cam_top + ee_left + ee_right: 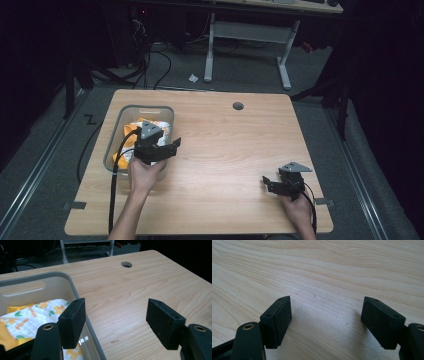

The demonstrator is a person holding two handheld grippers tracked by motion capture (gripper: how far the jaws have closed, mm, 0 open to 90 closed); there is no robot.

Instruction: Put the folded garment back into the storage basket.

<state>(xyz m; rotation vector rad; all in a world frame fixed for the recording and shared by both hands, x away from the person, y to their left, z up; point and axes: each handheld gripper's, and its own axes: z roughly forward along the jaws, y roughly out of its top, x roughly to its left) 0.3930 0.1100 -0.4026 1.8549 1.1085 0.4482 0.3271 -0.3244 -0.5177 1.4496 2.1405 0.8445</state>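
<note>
Two grippers work over a pale wooden table (225, 150) with visible grain; the left gripper (115, 315) hangs with jaws wide apart and empty at the right rim of a grey plastic bin (116, 131), one jaw over the bin, the other over bare wood; inside the bin lies a soft quilted cloth (27, 320), white and yellow with orange flower print; the right gripper (325, 322) sits low near the table's front right corner, jaws also wide, holding nothing.
</note>
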